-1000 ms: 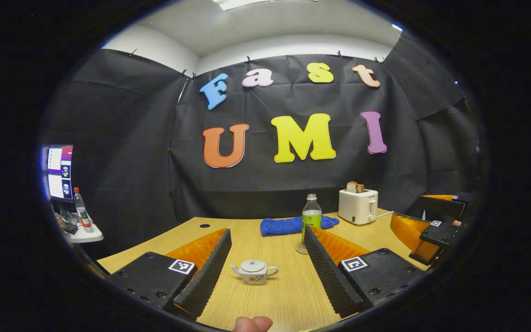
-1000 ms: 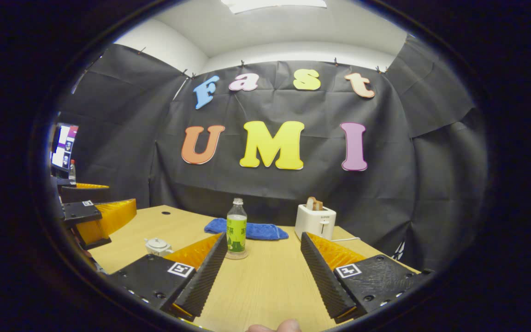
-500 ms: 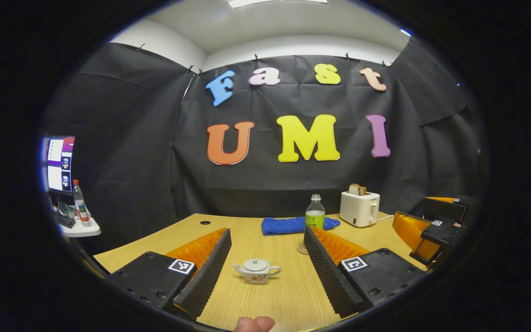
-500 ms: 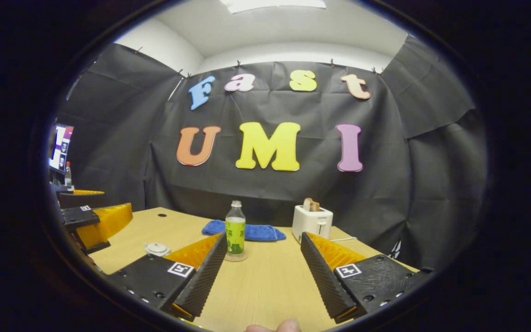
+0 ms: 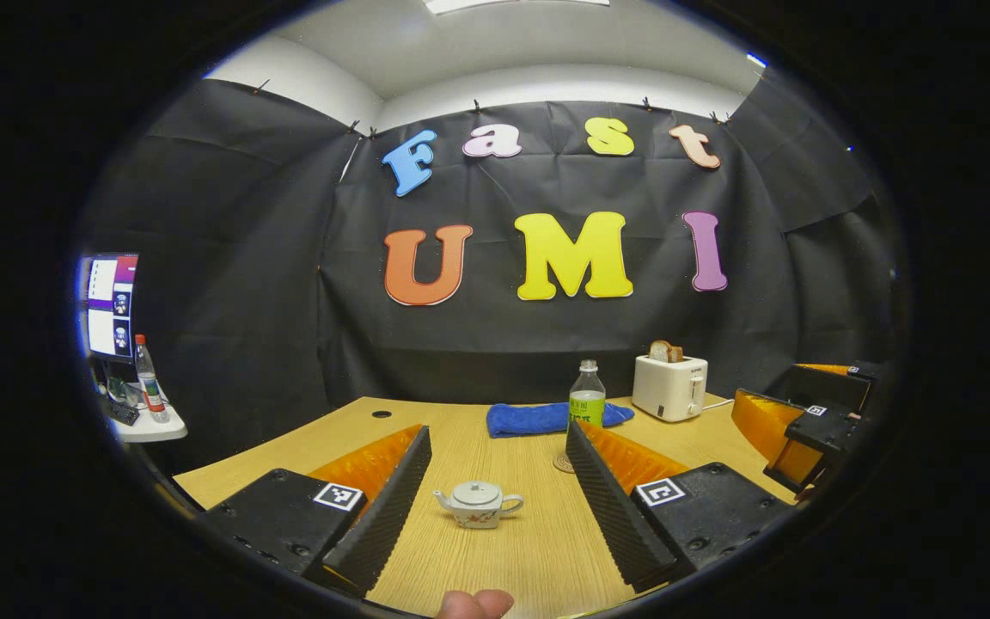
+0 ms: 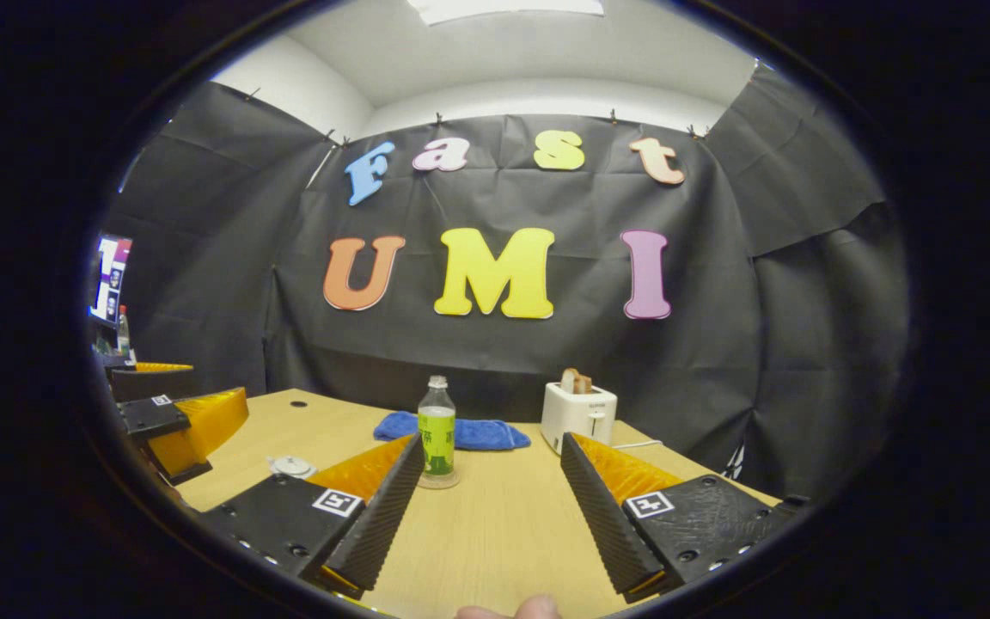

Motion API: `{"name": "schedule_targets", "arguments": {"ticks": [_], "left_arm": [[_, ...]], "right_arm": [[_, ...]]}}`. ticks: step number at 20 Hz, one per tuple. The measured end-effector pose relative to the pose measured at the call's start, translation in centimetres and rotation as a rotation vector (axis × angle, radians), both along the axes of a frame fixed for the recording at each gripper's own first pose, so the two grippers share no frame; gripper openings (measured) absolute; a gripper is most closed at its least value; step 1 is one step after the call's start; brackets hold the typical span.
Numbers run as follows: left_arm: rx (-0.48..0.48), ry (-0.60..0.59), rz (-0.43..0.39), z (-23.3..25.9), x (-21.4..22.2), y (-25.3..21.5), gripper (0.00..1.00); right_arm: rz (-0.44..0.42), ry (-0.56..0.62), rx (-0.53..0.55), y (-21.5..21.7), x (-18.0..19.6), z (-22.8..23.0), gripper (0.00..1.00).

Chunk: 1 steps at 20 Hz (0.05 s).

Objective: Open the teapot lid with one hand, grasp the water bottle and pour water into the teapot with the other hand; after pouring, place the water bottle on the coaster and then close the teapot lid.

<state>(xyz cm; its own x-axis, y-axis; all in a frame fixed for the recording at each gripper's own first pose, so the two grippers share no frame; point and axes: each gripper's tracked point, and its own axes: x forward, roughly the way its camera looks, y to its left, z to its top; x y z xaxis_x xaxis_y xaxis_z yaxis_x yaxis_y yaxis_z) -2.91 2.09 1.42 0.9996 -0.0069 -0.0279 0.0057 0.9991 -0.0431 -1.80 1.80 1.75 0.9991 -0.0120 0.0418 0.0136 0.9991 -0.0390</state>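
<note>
left gripper view: low, facing wall | right gripper view: same | shared: table (image 5: 538,550), toaster (image 6: 577,414)

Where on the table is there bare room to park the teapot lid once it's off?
Bare wood lies around the teapot, and between it and the coaster. The far edge is crowded: blue towel, water bottle on the coaster, toaster.

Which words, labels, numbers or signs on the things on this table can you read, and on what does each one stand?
None can be read.
water bottle: print on its green label, too small to read.
toaster: small dark mark on the front, too blurred to read.
left gripper and right gripper: square black-and-white markers, patterns rather than words.
</note>
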Motion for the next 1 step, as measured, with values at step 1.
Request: {"name": "schedule_targets", "arguments": {"ticks": [1], "left_arm": [[0.0,0.0,0.002,0.03,-0.02,0.06,0.99]], "right_arm": [[-0.002,-0.001,0.006,0.06,-0.02,0.11,0.95]]}}
